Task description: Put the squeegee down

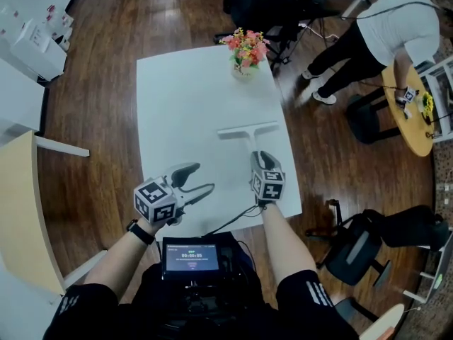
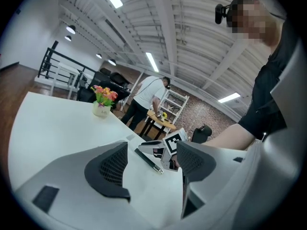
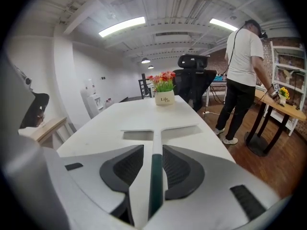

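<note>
White surface (image 1: 177, 105) on a wooden floor, with a potted flower arrangement (image 1: 244, 52) at its far end. Your right tongs (image 1: 260, 159) were closed narrowly on the dark handle of the squeegee (image 1: 248, 129). Its blade lay crosswise ahead, near the surface's right edge; whether it touched the surface could not be told. Your left tongs (image 1: 205, 176) stood wide and empty. Risk: releasing with the blade raised would likely let it drop and skid toward that edge.

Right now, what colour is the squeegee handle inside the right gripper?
Squeegee handle: dark green there, white toward the blade; best in the right gripper view.
</note>
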